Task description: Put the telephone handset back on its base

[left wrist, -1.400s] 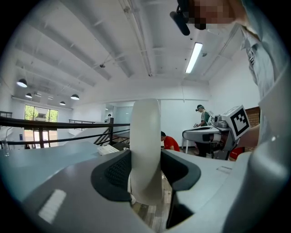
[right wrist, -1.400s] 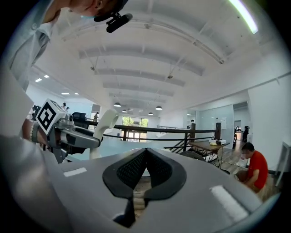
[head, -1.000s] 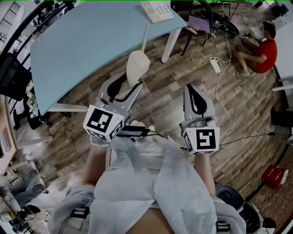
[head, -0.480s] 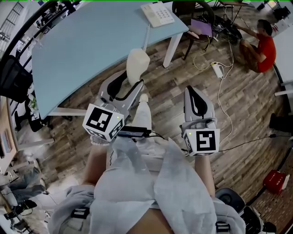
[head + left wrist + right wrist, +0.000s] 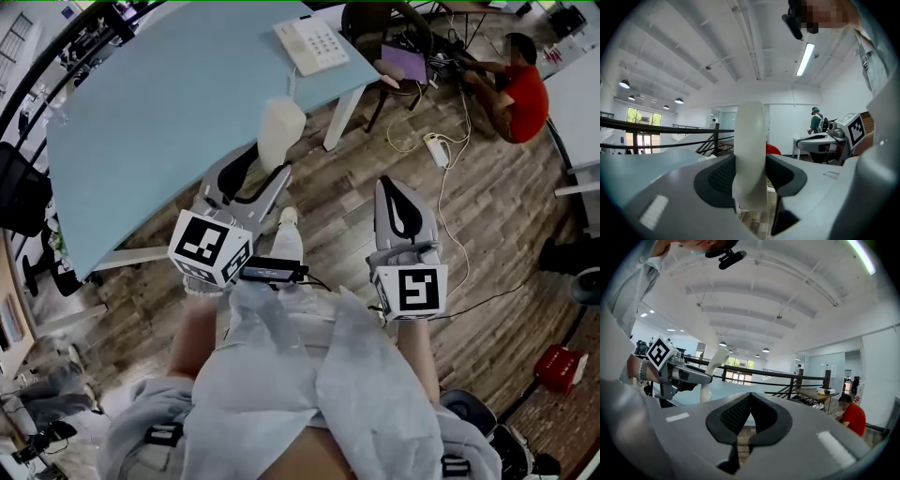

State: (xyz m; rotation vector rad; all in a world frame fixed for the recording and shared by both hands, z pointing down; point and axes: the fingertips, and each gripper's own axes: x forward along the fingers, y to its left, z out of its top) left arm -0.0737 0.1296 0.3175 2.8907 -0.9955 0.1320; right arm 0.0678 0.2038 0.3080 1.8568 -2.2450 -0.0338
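Observation:
My left gripper [image 5: 260,169] is shut on the white telephone handset [image 5: 279,128], which stands upright between the jaws just off the near edge of the pale blue table [image 5: 159,103]. In the left gripper view the handset [image 5: 750,154] fills the gap between the two dark pads. The white telephone base [image 5: 311,43] with its keypad sits at the table's far right corner, and a coiled cord runs from it toward the handset. My right gripper [image 5: 401,190] hangs over the wooden floor, its jaws shut with nothing between them [image 5: 749,420]. The handset [image 5: 711,371] also shows in the right gripper view.
A person in a red shirt [image 5: 520,89] crouches on the floor at the far right by cables and a power strip [image 5: 437,148]. A chair with a purple item [image 5: 405,64] stands beyond the table's leg [image 5: 339,117]. A red box [image 5: 560,367] lies at the lower right.
The table and telephone base have shifted down and left in the head view, so I stand closer to them. The left gripper still holds the handset; the right gripper has barely moved.

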